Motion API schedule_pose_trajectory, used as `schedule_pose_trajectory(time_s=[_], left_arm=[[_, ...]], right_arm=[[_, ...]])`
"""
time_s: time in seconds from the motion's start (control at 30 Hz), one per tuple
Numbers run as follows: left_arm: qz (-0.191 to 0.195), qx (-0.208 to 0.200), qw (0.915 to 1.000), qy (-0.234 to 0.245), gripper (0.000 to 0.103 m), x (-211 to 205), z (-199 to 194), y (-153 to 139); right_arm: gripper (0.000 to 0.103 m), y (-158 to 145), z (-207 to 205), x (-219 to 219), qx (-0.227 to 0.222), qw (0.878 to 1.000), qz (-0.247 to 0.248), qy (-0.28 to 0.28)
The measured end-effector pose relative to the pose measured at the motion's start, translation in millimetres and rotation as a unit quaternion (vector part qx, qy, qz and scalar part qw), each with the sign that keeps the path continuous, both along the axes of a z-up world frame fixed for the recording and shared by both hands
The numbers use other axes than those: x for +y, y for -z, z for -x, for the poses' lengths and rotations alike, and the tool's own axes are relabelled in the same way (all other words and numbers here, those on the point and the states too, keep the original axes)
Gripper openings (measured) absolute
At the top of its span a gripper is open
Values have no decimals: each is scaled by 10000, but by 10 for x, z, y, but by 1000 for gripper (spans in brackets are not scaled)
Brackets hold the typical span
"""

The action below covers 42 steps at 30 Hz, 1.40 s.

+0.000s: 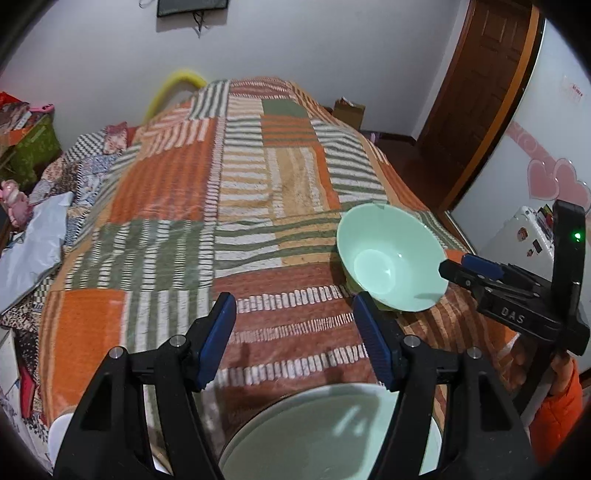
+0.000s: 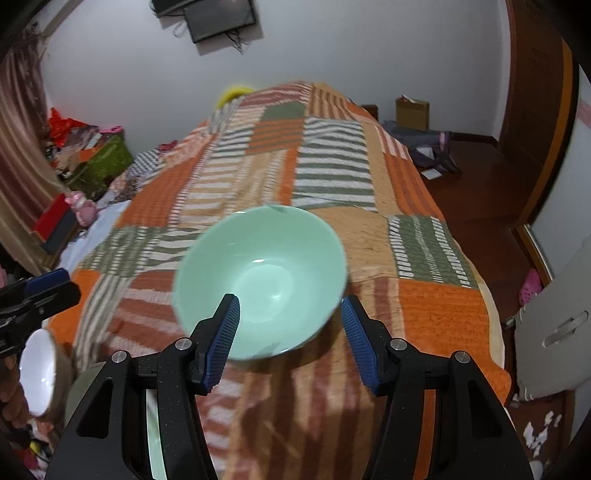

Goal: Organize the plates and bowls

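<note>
From the left wrist camera, a bed (image 1: 258, 206) covered by a patchwork blanket of orange, green, tan and white stripes fills most of the view, running to a pale far wall that carries a dark screen (image 1: 192, 7) cut off by the top edge. A brown wooden door (image 1: 484, 74) stands at the far right, and heaped cloth and clutter lie along the bed's left side. The left hand-held gripper (image 1: 293, 332) has its blue-padded fingers spread with only blanket between them. A mint-green bowl (image 1: 388, 258) sits tilted to the right of it, its right rim touching the tip of the right hand-held gripper (image 1: 448, 267), seen side-on, so its grip cannot be judged here. A pale green plate (image 1: 314, 435) lies at the near edge, partly hidden behind the gripper body and cut off by the frame. From the right wrist camera, the same bed stretches away, with a cardboard box (image 2: 412, 110) on the dark floor at the far right. The right gripper's fingers stand apart, the left pad in front of the blurred bowl's inside, the right pad outside its rim; whether either presses on the wall cannot be made out. A white bowl (image 2: 37, 373) shows at the near left, beside the left gripper's tip.
</note>
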<state>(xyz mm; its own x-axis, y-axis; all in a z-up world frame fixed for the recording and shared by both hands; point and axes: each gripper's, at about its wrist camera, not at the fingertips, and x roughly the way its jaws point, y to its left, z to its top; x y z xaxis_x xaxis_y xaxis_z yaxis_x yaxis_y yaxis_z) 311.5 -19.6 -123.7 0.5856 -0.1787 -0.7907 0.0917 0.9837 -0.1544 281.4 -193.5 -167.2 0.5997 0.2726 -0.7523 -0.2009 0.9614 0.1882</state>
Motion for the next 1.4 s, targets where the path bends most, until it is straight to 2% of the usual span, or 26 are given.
schedule_pose_trajectory(time_s=[0.13, 0.3, 0.37, 0.53, 0.67, 0.87, 1.03, 1.23, 1.27, 1.4], left_arm=[[-12, 103, 9999, 103, 65, -65, -143, 130], [-28, 144, 9996, 231, 65, -138, -252, 239], [-14, 153, 9995, 284, 65, -161, -279, 265], [98, 250, 9992, 290, 65, -168, -345, 325], [132, 335, 9990, 272, 65, -178, -377, 377], [74, 543, 9980, 301, 65, -221, -397, 500], [116, 786, 9963, 328, 51, -248, -432, 628], [72, 988, 9941, 453, 29, -356, -492, 761], [52, 1007, 9937, 482, 22, -380, -506, 781], [-89, 908, 9947, 474, 21, -428, -500, 793]], right_arm=[[53, 138, -164, -50, 154, 9999, 38, 47], [42, 235, -299, -48, 261, 9997, 30, 12], [33, 274, -343, -39, 362, 9993, -33, -65], [25, 354, -382, -29, 476, 9988, -48, -111], [22, 354, -344, -11, 510, 9981, -162, -299], [22, 334, -246, 98, 513, 9965, -143, -638], [22, 301, -193, 170, 507, 9949, -196, -844], [22, 285, -157, 251, 471, 9934, -205, -1029], [22, 282, -161, 256, 463, 9934, -216, -1028], [22, 284, -178, 249, 492, 9937, -263, -969]])
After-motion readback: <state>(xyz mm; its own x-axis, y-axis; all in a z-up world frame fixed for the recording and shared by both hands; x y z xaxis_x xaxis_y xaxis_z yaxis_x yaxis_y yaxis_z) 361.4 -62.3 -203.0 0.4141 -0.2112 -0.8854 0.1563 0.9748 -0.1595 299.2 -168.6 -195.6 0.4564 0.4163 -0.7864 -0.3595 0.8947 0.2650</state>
